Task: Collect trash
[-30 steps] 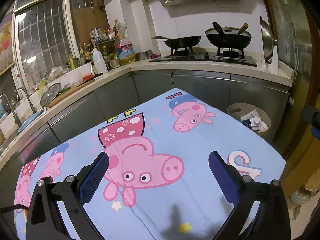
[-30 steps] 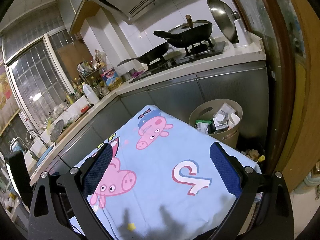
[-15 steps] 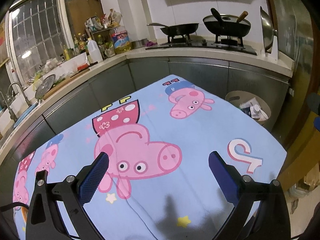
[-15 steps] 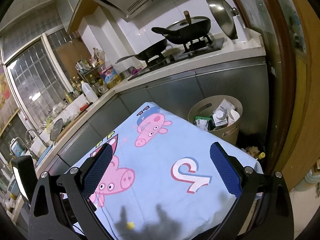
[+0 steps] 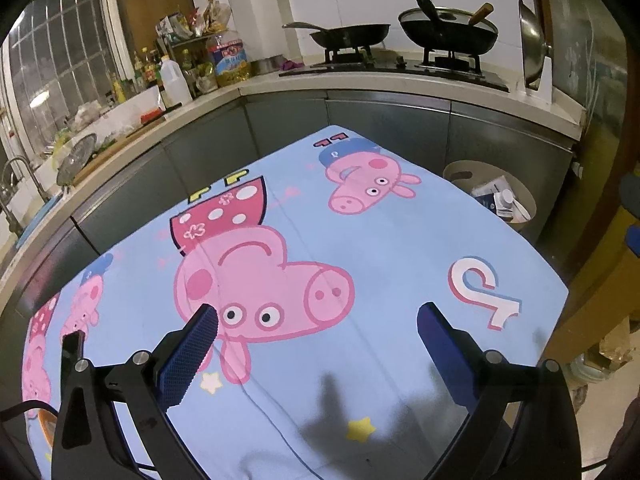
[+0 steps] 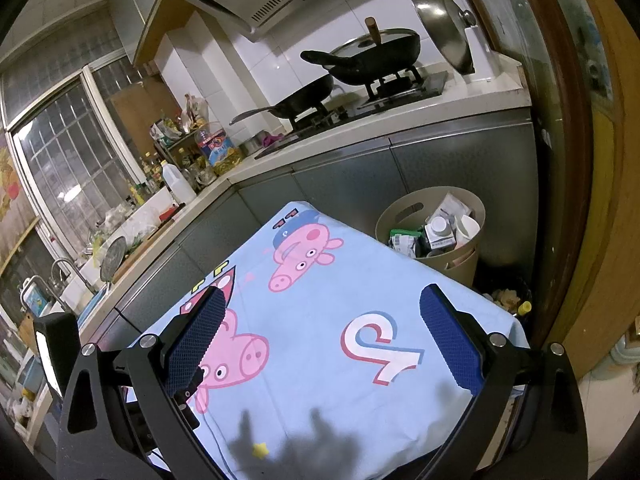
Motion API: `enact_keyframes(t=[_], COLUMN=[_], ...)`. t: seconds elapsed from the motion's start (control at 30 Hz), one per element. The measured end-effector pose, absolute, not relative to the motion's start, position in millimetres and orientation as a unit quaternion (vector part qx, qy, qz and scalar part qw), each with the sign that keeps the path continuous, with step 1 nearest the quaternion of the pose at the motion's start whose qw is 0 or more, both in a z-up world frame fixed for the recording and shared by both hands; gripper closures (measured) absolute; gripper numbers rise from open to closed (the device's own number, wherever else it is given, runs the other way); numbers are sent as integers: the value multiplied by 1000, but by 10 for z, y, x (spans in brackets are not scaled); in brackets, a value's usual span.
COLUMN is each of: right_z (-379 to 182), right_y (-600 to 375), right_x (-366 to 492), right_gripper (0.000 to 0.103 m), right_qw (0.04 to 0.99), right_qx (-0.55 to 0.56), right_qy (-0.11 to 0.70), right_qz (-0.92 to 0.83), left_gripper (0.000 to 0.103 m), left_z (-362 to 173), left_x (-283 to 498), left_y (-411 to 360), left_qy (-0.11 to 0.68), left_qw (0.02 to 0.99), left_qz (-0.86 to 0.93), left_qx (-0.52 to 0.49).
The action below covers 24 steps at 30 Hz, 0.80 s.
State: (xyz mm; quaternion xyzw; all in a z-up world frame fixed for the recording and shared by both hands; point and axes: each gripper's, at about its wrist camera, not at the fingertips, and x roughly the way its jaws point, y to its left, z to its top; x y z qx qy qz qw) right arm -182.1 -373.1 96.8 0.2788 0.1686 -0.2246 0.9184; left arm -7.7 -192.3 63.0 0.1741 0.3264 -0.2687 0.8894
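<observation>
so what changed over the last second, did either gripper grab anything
No grab. The left hand-held gripper tilted down and nearer the cartoon tablecloth; the right hand-held gripper barely shifted. Both stayed open and empty, and the trash bin is as it was.

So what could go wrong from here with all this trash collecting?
The bin already looks heaped with cartons, so anything added might topple out. Scraps lie on the floor beside it, low under the cloth's corner, awkward to reach. Both the left gripper and right gripper are open and empty.
</observation>
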Motion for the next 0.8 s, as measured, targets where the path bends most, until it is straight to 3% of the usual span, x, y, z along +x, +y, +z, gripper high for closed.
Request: enact_keyframes(t=[0.8], right_z=[886], right_y=[-3693], right_x=[-1807], right_gripper=[6], right_qw=[918], right_qx=[280], right_qy=[172], right_qz=[-223], left_gripper=[4], left_z=[578], left_x=[-59], left_y=[-1951], left_qy=[335], left_qw=[883], left_qz=[-270], left_qx=[188])
